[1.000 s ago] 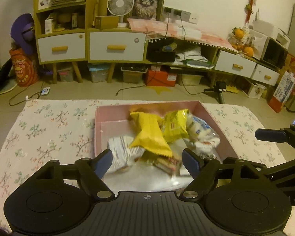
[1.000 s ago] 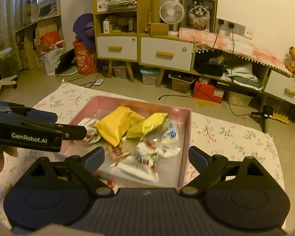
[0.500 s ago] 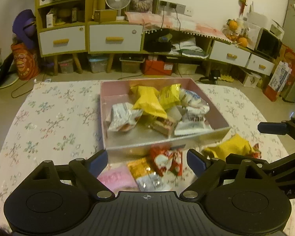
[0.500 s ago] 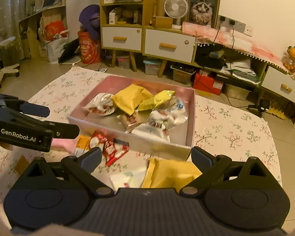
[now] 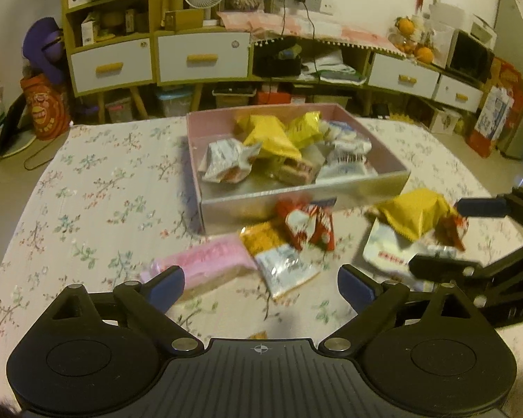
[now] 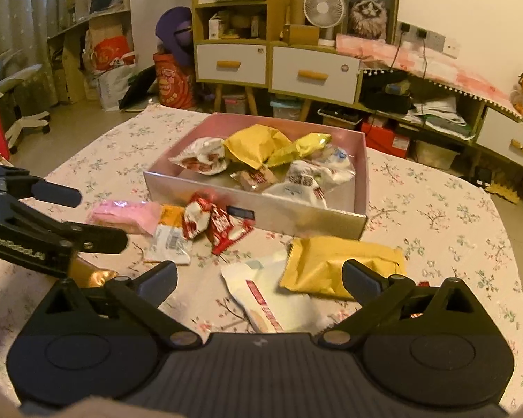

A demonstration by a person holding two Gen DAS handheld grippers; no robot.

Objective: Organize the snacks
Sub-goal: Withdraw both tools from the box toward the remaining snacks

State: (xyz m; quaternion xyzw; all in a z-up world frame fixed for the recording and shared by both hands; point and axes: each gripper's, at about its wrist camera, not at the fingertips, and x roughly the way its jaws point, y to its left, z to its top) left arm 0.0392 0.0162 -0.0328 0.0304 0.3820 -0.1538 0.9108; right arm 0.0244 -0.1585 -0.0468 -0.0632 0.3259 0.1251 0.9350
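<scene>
On the worktop (image 5: 97,188), covered in a pale floral cloth, a shallow rectangular pink box (image 5: 373,188) with a silvery front wall sits toward the far middle. Inside it, a heap of wrapped snacks: a large yellow crinkle-edged packet (image 5: 272,136) on top at centre, a white-and-red foil packet (image 5: 226,160) against the box's left wall, a shiny gold packet (image 5: 305,129) behind the yellow one, white printed packets (image 5: 348,156) along the right side.

Loose snacks lie on the cloth between the box's front wall and the near edge. Right of centre, a flat yellow packet (image 6: 334,261) rests just beside the box's front right corner, overlapping a large white wrapper with red print (image 6: 265,299) that runs toward the near edge. Left of centre, a pink plastic-wrapped bar (image 5: 209,261) lies nearest the left side; touching its right end, a small orange-and-white sachet (image 5: 279,261). Two small red-and-white wrappers (image 5: 310,223) lie against the box's front wall, above the sachet.

Left hand-held gripper (image 5: 259,284): fingers spread wide, nothing between them, hovering over the near edge above the pink bar and the sachet. Right hand-held gripper (image 6: 259,277): fingers likewise wide apart and empty, over the white wrapper, with its right finger in front of the flat yellow packet. Contact with either snack cannot be told. In the left wrist view the right one enters from the right edge, next to the flat yellow packet.
</scene>
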